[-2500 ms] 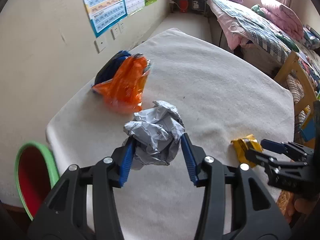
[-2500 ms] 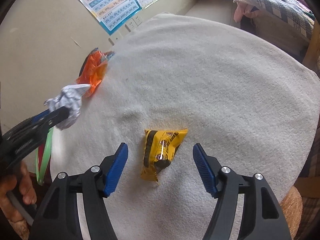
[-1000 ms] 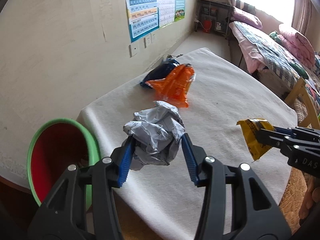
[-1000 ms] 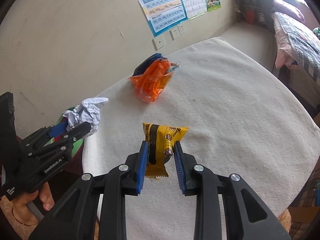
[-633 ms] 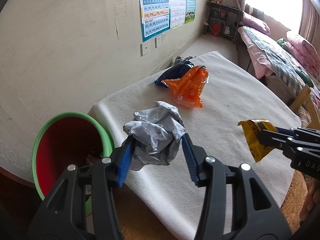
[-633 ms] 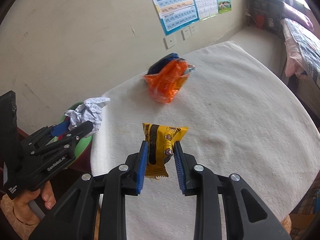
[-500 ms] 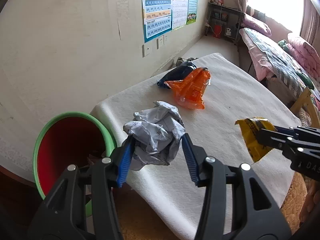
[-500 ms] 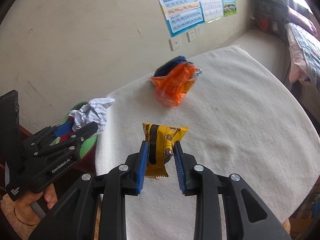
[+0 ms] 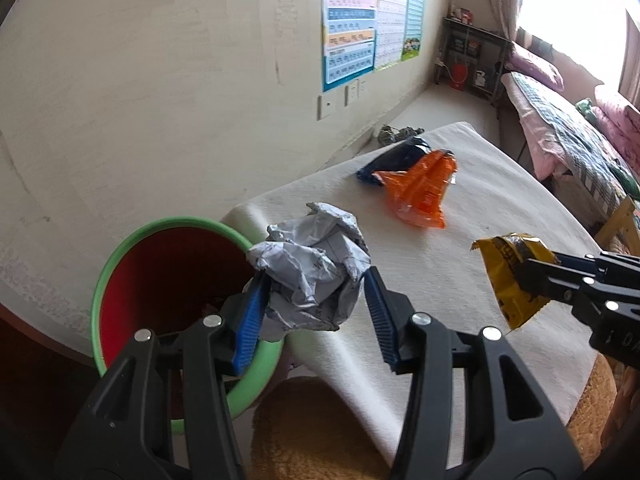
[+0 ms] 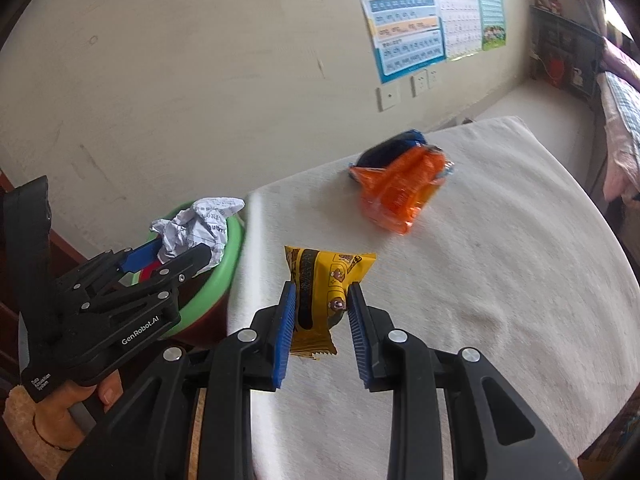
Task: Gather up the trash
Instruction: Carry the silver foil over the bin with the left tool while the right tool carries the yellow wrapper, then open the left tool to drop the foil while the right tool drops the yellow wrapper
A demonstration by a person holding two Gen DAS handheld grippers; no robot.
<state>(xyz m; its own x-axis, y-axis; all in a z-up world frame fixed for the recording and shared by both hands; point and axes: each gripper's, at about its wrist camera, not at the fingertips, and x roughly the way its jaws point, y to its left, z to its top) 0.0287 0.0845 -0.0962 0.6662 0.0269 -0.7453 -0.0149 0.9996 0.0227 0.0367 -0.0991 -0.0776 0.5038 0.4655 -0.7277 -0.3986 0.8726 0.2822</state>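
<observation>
Crumpled grey paper held over bin; yellow wrapper clamped upright

The crumpled paper ball at the centre of the left wrist frame is white-grey with faint dark print. The bin at lower left has a bright green rim and a red inside. The snack packet at the centre of the right wrist frame is yellow with black lettering and small brown cartoon figures. The wrapper right of centre is glossy orange; the one behind it is dark blue. The tablecloth is plain cream-white. Both grippers are black with ribbed blue pads. The bedspread at upper right is blue-grey checked, with pink pillows
</observation>
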